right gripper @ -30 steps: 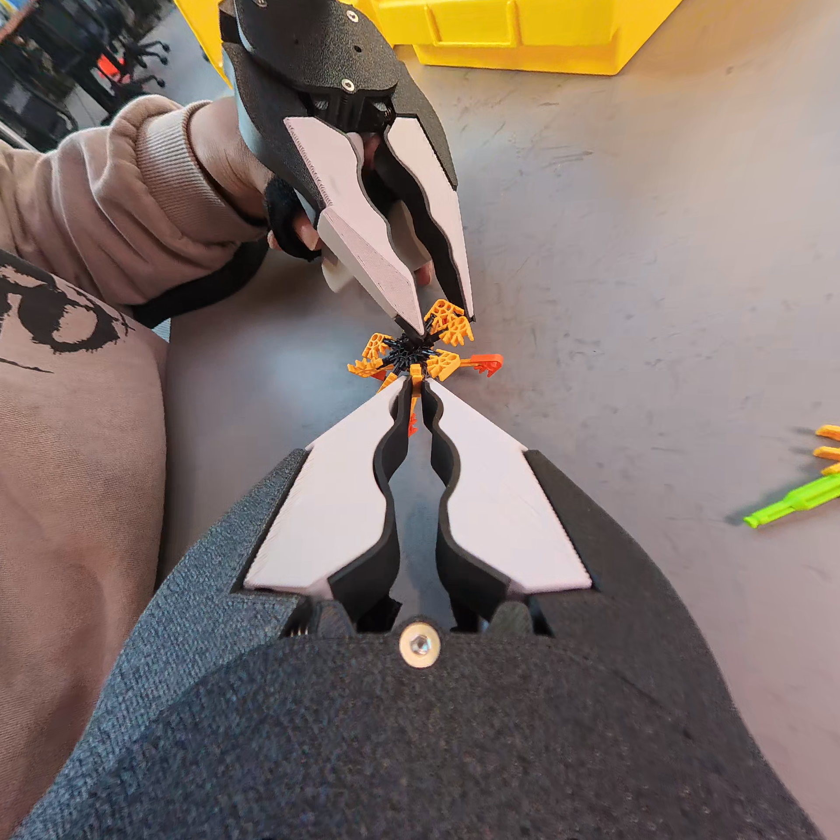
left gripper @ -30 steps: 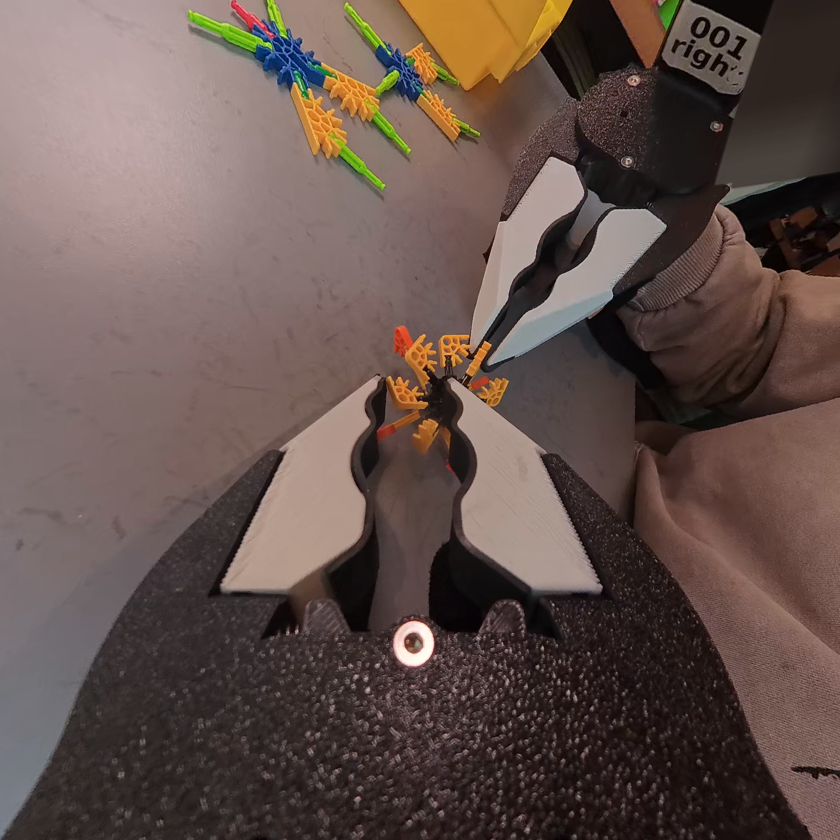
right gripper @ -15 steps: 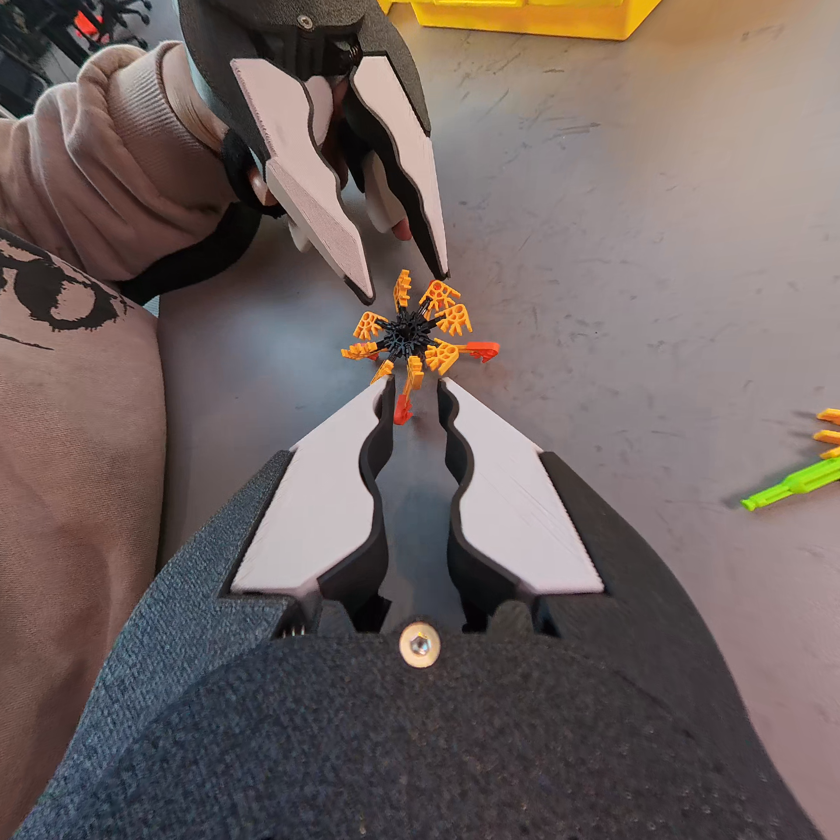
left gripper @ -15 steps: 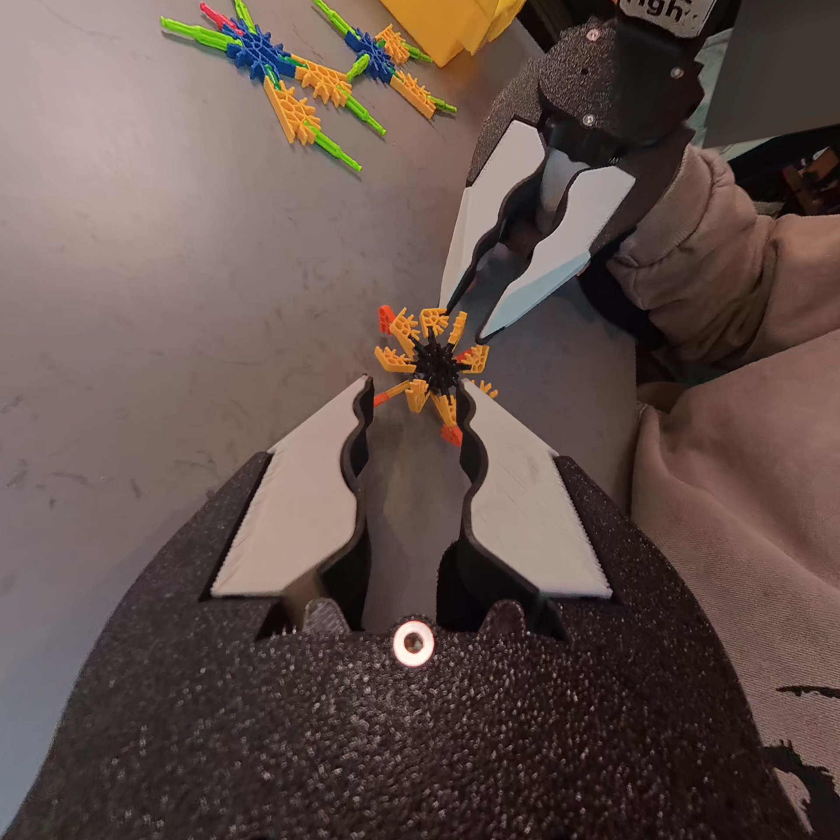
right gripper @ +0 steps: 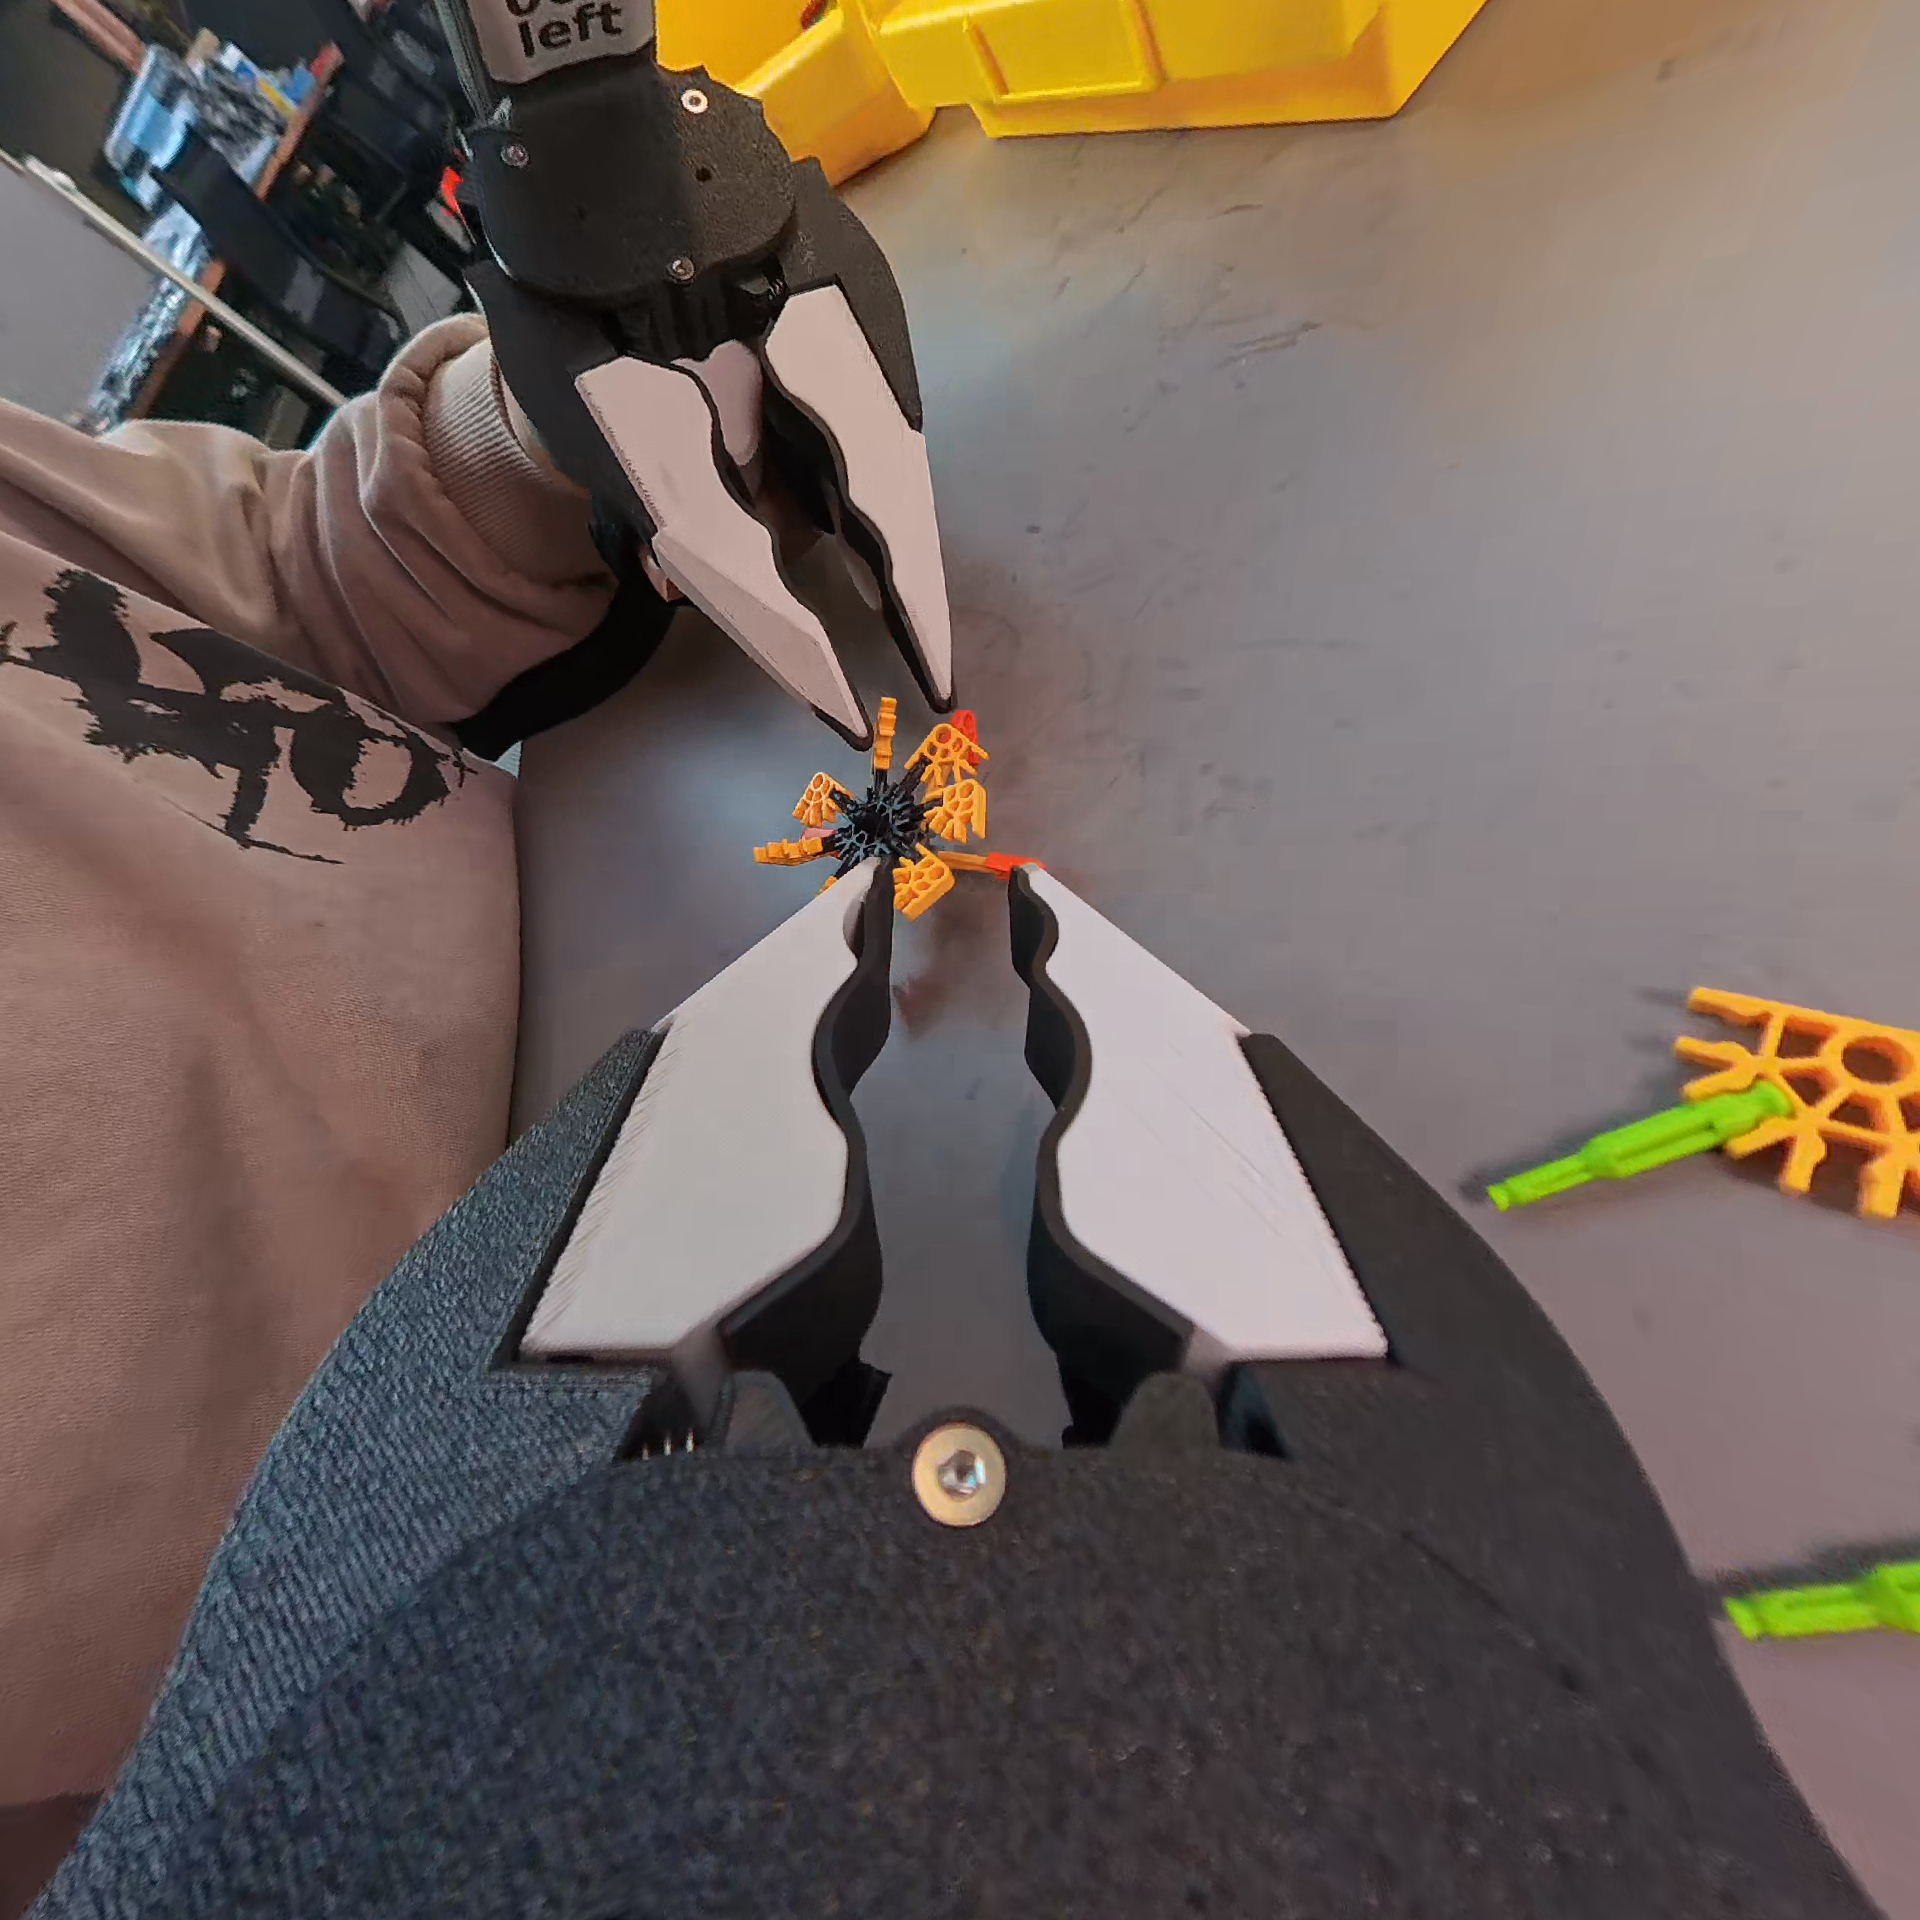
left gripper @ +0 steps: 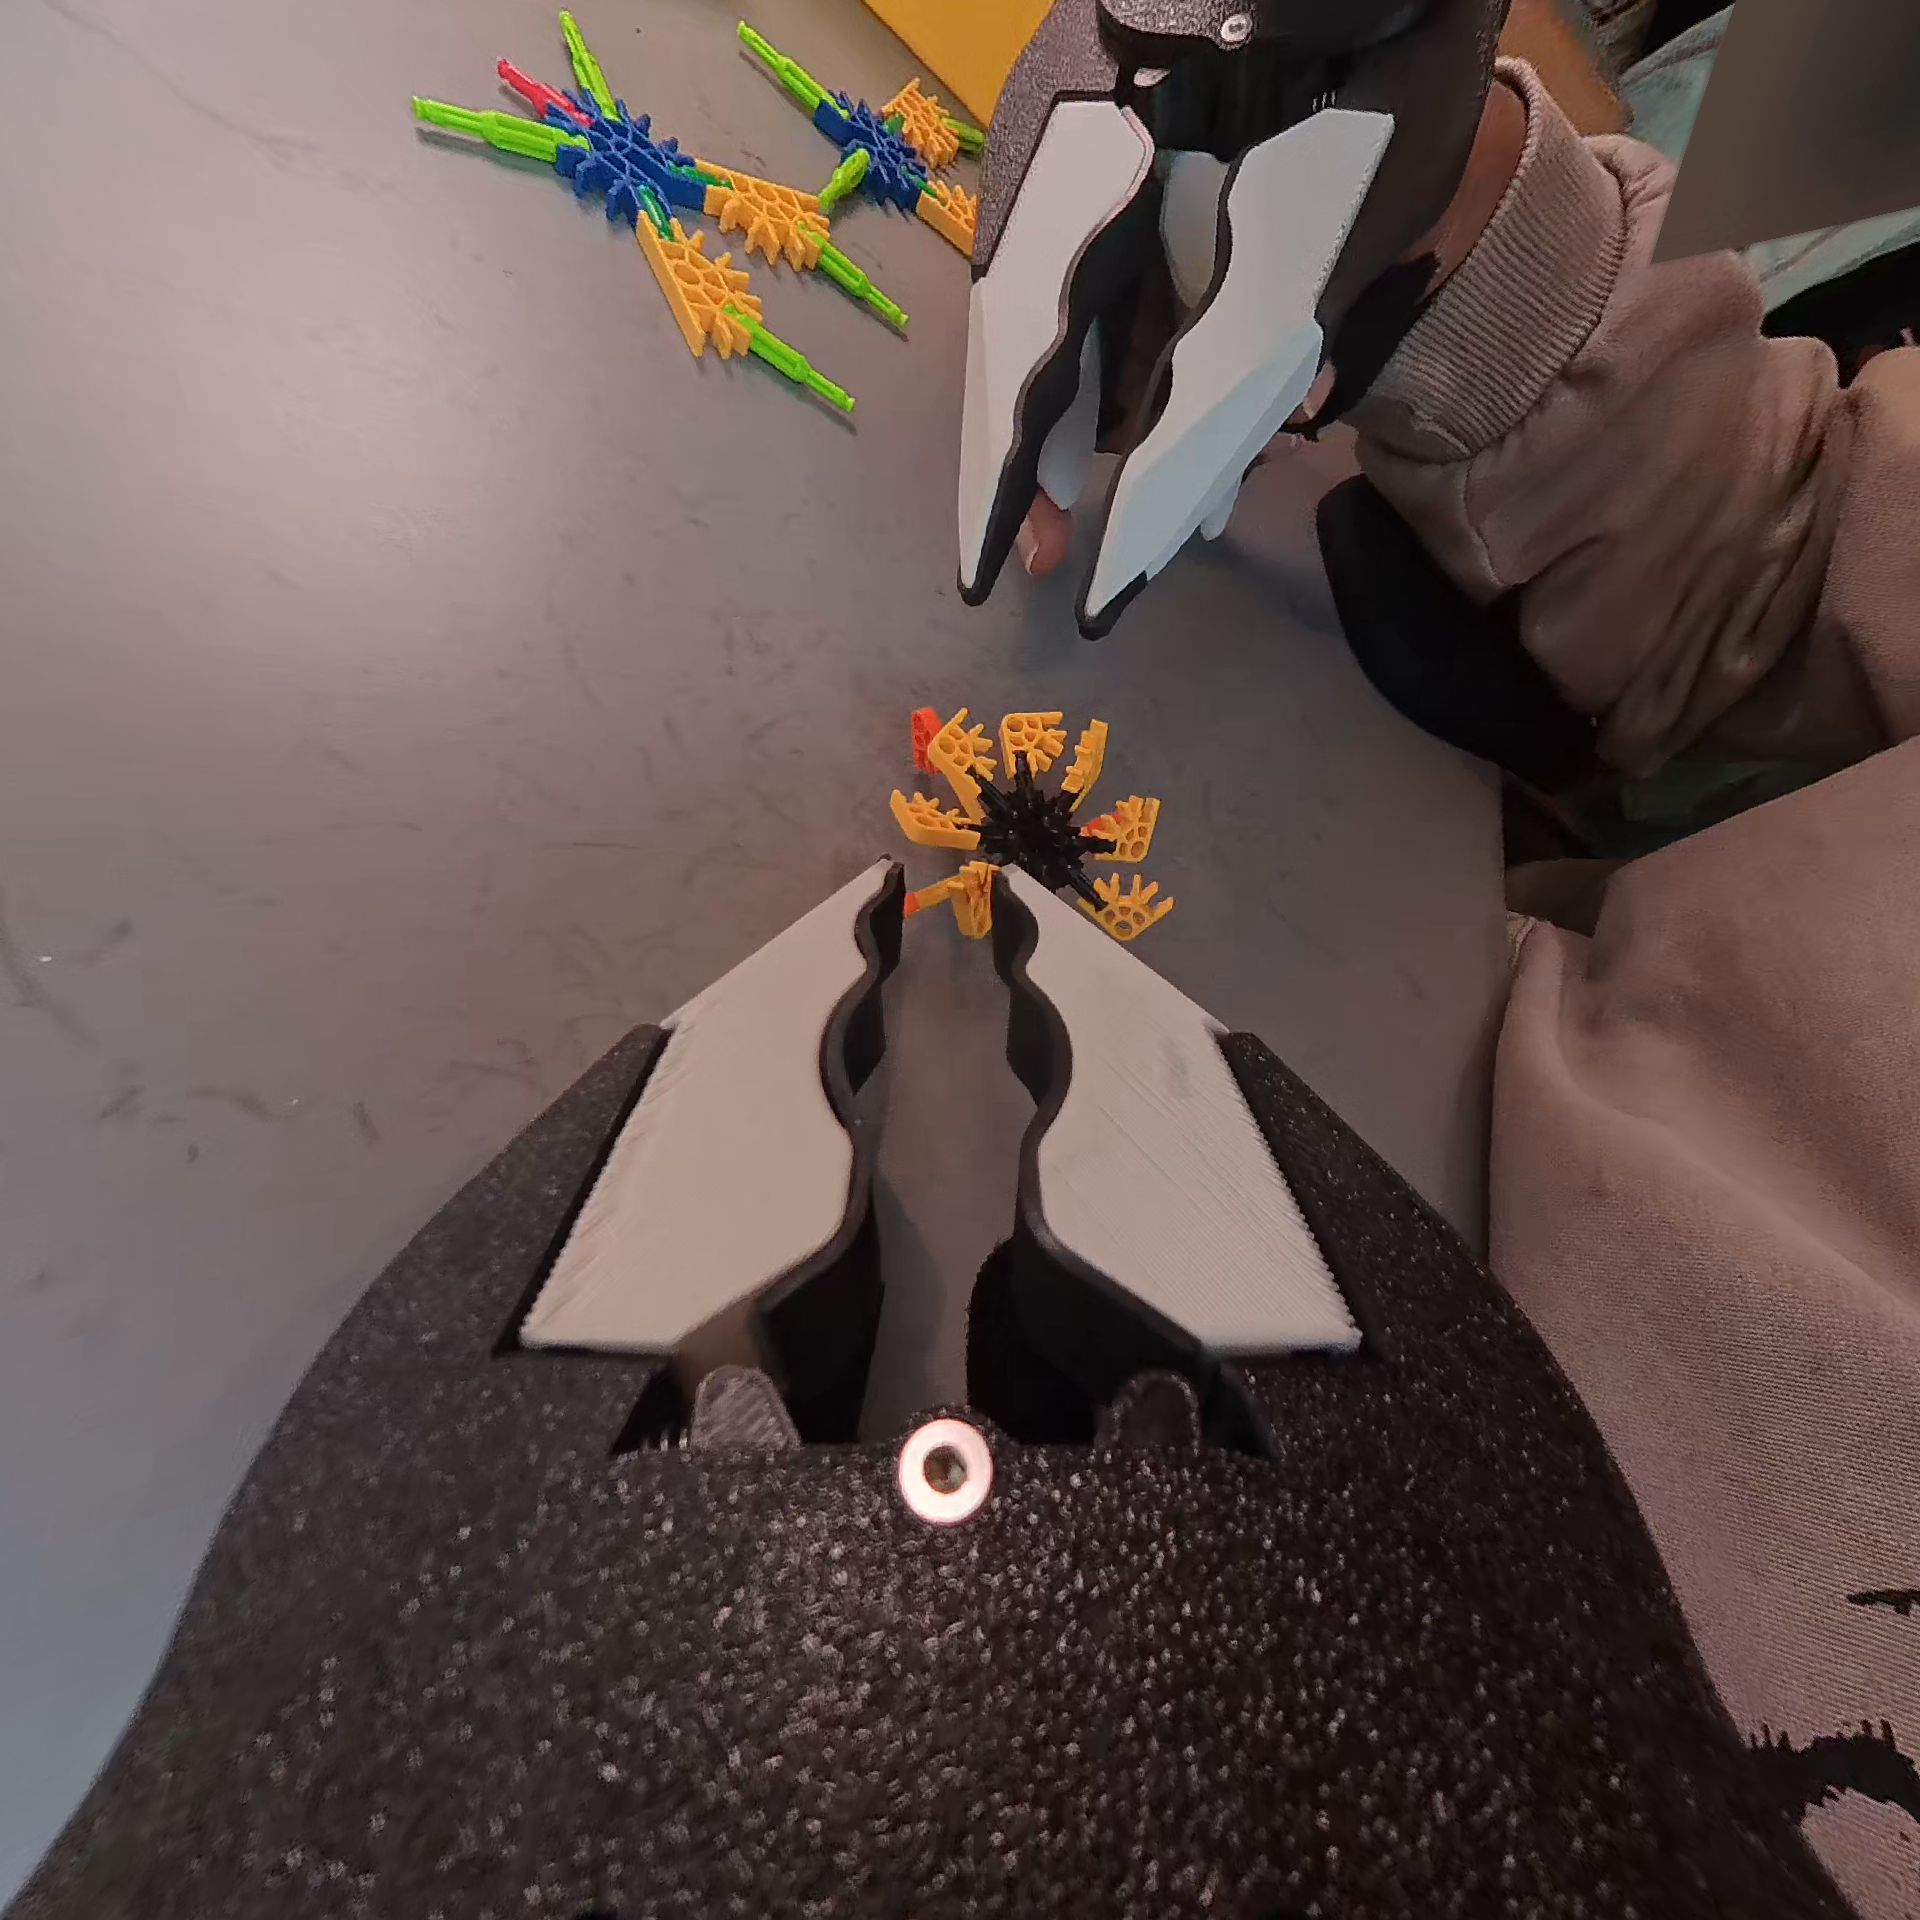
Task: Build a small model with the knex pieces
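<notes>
On the grey table (left gripper: 312, 727) the small yellow-and-black star toy (left gripper: 1023, 821) has one spoke between the narrow left tongs (left gripper: 948, 883), pinched or not I can't tell; the right tongs (left gripper: 1037, 613) hang open, apart from it

Your two wrist cams face each other, low and close over the grey table (left gripper: 364, 675); both share the orange-and-black spoked piece (left gripper: 1023, 816) (right gripper: 883, 816) between them
</notes>
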`<state>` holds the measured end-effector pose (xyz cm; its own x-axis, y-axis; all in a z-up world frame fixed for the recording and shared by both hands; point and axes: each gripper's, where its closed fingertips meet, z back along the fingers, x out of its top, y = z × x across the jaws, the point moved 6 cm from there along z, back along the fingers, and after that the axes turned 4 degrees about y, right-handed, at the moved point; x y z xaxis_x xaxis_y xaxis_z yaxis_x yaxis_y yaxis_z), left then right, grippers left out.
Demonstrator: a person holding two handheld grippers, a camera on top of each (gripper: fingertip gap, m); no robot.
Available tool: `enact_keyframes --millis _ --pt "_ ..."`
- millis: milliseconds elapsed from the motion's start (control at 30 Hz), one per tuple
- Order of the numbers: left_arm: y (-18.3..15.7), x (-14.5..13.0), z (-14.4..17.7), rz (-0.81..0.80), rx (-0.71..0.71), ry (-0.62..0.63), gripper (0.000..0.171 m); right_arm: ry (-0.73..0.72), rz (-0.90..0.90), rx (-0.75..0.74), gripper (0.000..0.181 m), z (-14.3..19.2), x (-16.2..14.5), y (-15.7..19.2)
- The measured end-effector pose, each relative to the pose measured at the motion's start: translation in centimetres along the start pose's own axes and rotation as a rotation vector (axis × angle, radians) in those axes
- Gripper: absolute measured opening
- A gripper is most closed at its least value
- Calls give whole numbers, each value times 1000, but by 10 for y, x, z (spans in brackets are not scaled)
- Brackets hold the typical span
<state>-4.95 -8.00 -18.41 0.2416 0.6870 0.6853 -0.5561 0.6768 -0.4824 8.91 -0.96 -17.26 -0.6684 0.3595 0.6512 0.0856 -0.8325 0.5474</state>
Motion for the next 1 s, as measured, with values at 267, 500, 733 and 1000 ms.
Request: enact_keyframes --millis 267,500,733,1000 --pt "2 4 13 14 -16 -48 16 51 114 1 20 -11 -4 4" --pt "-13 -5 12 -75 -54 51 21 54 127 3 20 -9 -7 5" --pt "-22 -14 3 -179 -10 137 21 89 133 22 16 -12 -16 14" --pt "-17 -12 0 -194 49 118 17 60 107 80 14 -13 -15 16"
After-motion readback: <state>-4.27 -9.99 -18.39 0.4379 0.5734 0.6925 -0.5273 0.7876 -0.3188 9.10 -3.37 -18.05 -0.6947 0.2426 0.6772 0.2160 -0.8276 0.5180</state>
